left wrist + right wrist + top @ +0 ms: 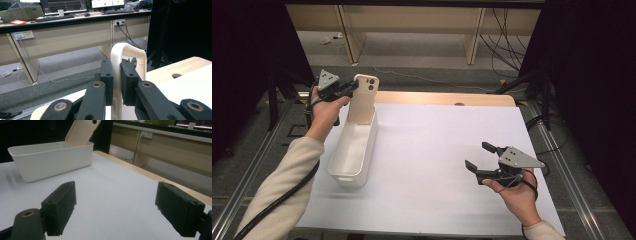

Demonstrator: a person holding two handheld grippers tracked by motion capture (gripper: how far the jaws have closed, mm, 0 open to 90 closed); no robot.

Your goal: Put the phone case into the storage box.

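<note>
A person sits at a worktop [437, 165] covered by a white sheet, holding a two-jaw tool in each hand.

The left tool [353, 87] is raised above the far end of a white rectangular plastic bin [354, 150], which stands on the left part of the sheet with its long side running away from the person. The tool's jaws are closed on the edge of a cream-coloured phone case [363, 98]. The case stands nearly upright, tilted a little, with its camera cut-out at the top and its lower end dipping inside the far end of the bin. In the left gripper view, the two black jaws press against either side of the case's thin rim [117, 82], with its rounded top corner rising above them.

The right tool [481, 157] is well apart from the bin, near the right side of the sheet, held low by the right hand [514, 192]. Its jaws are spread wide with nothing between them. In the right gripper view, the two black jaws frame bare white sheet, and farther off the bin [50, 162] sits with the case [81, 131] leaning out of its far end.

Beyond the bin, a strip of pale wooden worktop edge [447, 98] shows past the sheet. Behind that are a grey floor, desk legs and trailing cables.
</note>
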